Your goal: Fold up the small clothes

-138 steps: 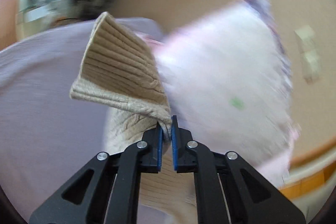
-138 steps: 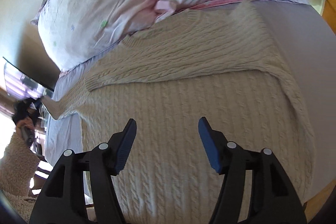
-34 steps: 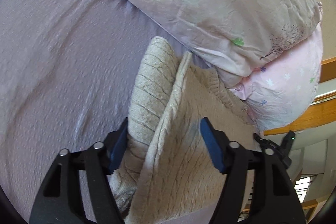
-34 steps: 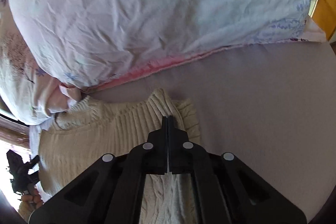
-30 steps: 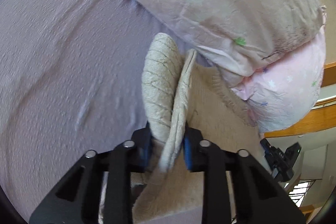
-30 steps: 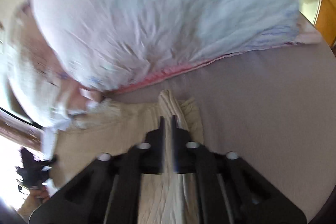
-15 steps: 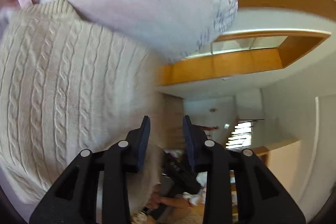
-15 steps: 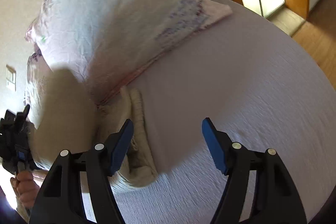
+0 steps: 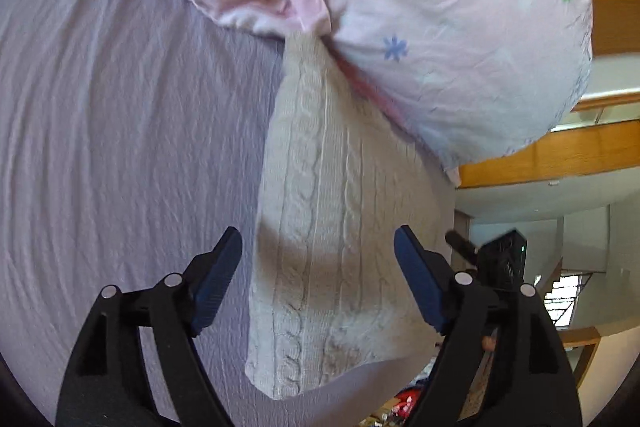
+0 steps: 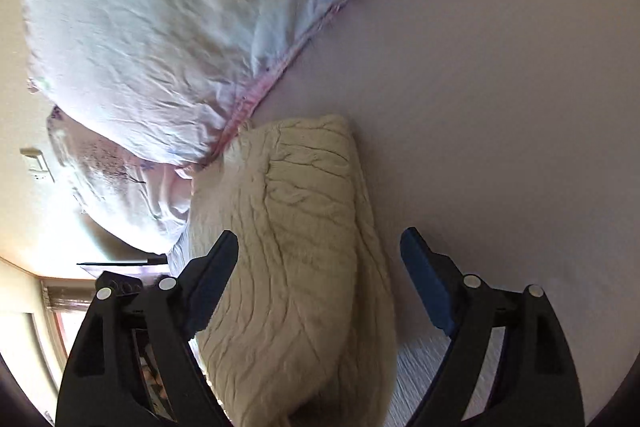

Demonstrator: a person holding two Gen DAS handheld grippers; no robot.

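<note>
Both sets of jaws stand spread wide with nothing between their blue pads: the left gripper (image 9: 318, 277) hangs over the near end of the cream cable-knit sweater (image 9: 332, 227), and the right gripper (image 10: 320, 283) hangs over the same garment from the opposite side, where its folded edge bulges up in thick layers (image 10: 296, 267). Neither pad touches the knit in these views, so the sweater is released and lying on its own. It sits on the lilac bedsheet (image 9: 120, 131) as a long, narrow bundle, its sides apparently already turned in, and its far end runs up under the floral pillows (image 9: 460, 39), touching their pink seam. In the right wrist view, the pale pillow (image 10: 152, 27) overhangs the far tip of the knit in the same way. Judging from how it lies, the lengthwise folds are done and the step in hand is a pause between grips before the bundle is shortened. The next move likely calls for each gripper to pinch a corner of one end, all layers together, and carry it over the other end; the far end would first need drawing clear of the pillows, and the thick, springy knit may slump open if only the top layer is caught.
</note>
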